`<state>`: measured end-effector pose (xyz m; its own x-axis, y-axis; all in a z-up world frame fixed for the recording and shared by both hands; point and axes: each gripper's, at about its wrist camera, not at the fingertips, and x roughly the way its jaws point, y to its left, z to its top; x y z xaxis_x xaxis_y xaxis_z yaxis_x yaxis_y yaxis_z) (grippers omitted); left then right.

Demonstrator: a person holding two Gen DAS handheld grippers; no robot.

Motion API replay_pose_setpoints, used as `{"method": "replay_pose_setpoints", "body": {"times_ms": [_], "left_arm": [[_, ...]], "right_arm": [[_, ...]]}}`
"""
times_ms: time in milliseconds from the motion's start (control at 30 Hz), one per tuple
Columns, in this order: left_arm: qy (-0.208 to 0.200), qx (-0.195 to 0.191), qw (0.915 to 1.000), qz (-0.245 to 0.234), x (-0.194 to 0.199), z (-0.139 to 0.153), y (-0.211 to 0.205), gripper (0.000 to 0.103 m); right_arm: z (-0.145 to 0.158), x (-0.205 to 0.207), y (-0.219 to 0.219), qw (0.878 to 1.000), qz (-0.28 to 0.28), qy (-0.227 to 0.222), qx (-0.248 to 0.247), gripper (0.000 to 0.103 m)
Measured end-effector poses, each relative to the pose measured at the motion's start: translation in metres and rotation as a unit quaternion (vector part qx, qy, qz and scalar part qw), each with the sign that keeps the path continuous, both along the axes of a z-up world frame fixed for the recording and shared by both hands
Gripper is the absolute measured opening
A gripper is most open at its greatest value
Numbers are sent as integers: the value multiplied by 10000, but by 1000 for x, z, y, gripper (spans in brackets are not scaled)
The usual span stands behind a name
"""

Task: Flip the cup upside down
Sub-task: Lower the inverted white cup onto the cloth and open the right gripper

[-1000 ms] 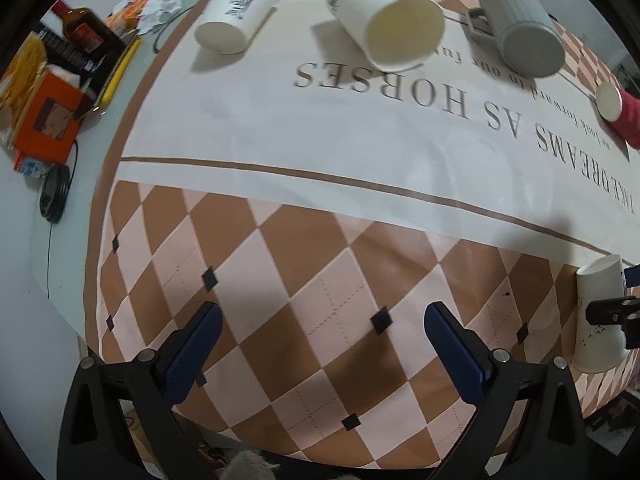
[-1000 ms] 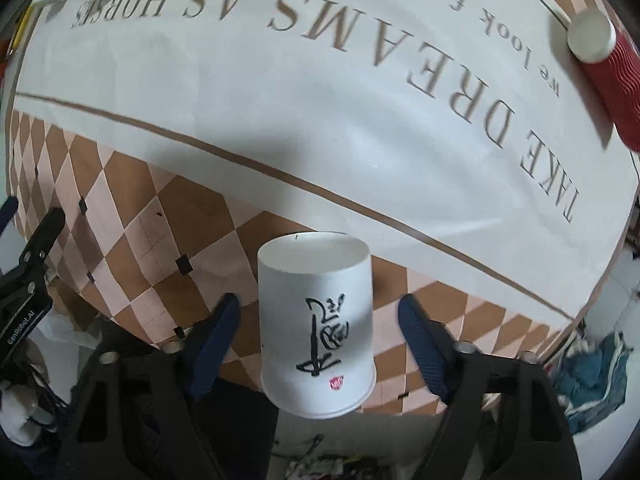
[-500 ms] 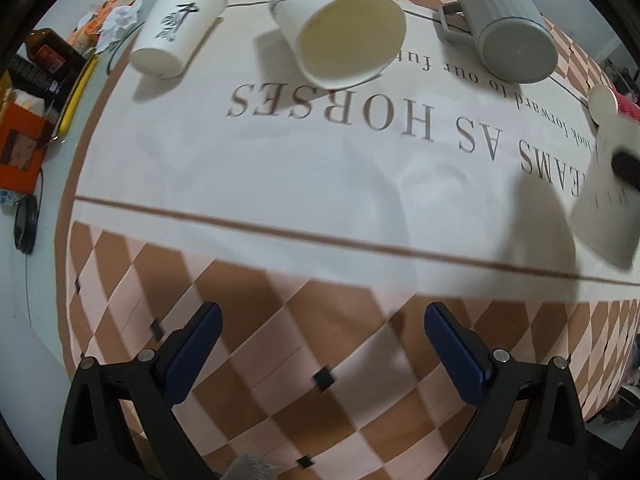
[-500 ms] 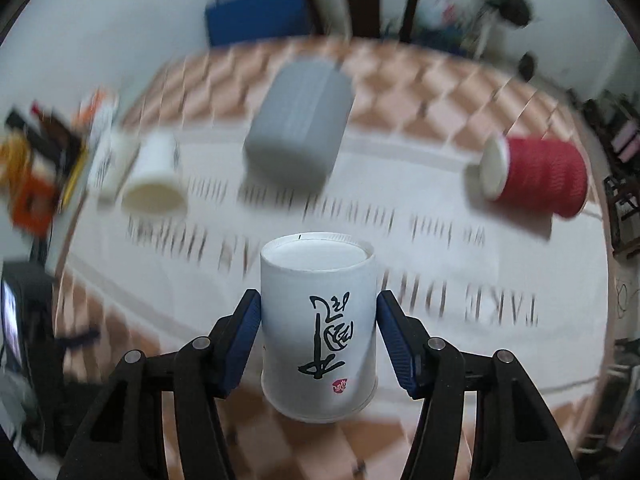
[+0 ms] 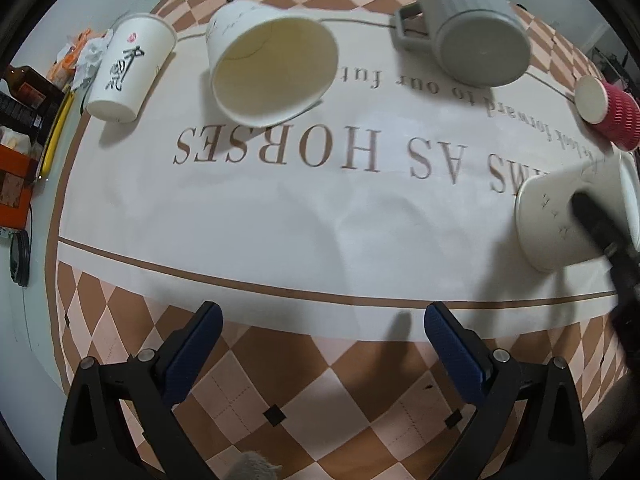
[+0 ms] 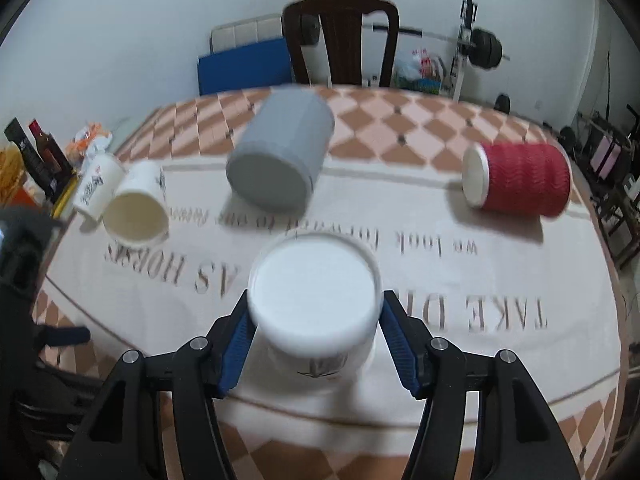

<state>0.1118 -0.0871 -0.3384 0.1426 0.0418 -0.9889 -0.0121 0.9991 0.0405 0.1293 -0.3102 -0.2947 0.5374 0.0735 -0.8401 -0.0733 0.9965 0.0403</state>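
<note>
From the left wrist view, the left tool (image 5: 320,340) is open, with its blue fingers (image 5: 194,350) wide apart and nothing between them, above the counter's brown and pink checked cloth with big letters (image 5: 280,216). To the right of the letters, the white paper cup with black writing (image 5: 560,220) is tipped on its side in the air, with a dark finger of the right tool (image 5: 600,224) across it. Past the letters lie a wide cream paper cup (image 5: 272,68), a tall white paper cup with black marks (image 5: 128,68), a grey ribbed mug (image 5: 472,28) and a red ribbed paper cup (image 5: 608,112). From the right wrist view, the right tool (image 6: 314,332) is shut tight on the white cup (image 6: 314,288), which shows its flat round bottom to the camera. Past it lie the grey mug (image 6: 280,156), the red cup (image 6: 520,180) and the cream cup (image 6: 138,204).
</note>
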Motion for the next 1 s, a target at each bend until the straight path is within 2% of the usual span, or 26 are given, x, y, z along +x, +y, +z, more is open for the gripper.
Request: {"method": "replay_pose_setpoints", "body": {"times_ms": [67,267,400,633,867,1000], "left_arm": [[-103,34,9999,-40,-4,7,-4,103],[-448,100,9987,-219,-21,43,-16,103],[-764,52,9964,-364,-36,82,-29,103],[-1336,-151,9892,-586,-67,160,-29,103],[-1902,-314,9786,-725,-101,241,-23,103],[-2105,-303,9748,-679,-115,275,-16,103]], "right_arm": [[-5,-4,-3,9998,-100,147,-36,79],[13,-35,-23,9978,-573,321,-36,98],[47,-63,-32,9941,-938,365,-401,101],[147,-117,-39,9863,-1474,223,-705,101],[236,-163,-24,9833,-1603,37,-862,101],[277,-183,-16,9829,-1655,-54,-803,101]]}}
